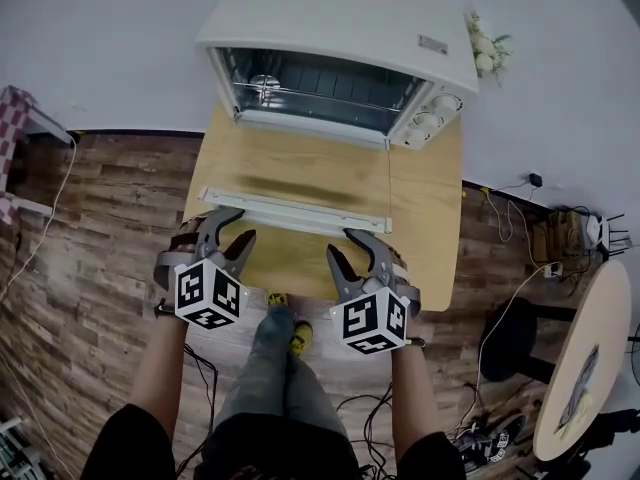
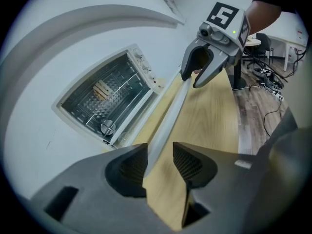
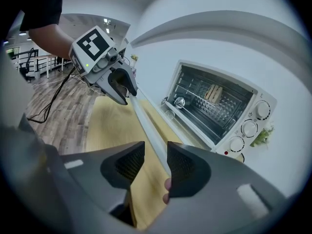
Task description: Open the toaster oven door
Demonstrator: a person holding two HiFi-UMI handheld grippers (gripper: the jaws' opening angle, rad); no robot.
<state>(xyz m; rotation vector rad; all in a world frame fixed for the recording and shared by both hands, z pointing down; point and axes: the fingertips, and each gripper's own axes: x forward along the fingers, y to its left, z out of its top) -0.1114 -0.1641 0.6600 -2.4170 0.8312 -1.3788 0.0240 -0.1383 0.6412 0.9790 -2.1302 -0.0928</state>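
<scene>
The white toaster oven [image 1: 330, 28] stands at the back of the wooden table [image 1: 430, 218]. Its glass door [image 1: 300, 178] lies folded down flat, and the white handle bar [image 1: 300, 213] runs along the door's front edge. My left gripper [image 1: 228, 230] straddles the bar's left end. In the left gripper view the handle [image 2: 170, 116] passes between the jaws [image 2: 160, 152], with wood showing beside one pad. My right gripper [image 1: 345, 248] straddles the right end, and there too the bar [image 3: 146, 130] runs between parted jaws [image 3: 155, 155]. A slice of toast [image 3: 213, 92] rests on the rack inside.
The oven's knobs [image 1: 432, 118] are on its right side, and a small plant [image 1: 487, 48] stands beside it. A black stool [image 1: 510, 333] and a round table [image 1: 585, 368] are at the right. Cables lie on the wood floor [image 1: 80, 268]. The person's legs [image 1: 275, 368] are at the table's near edge.
</scene>
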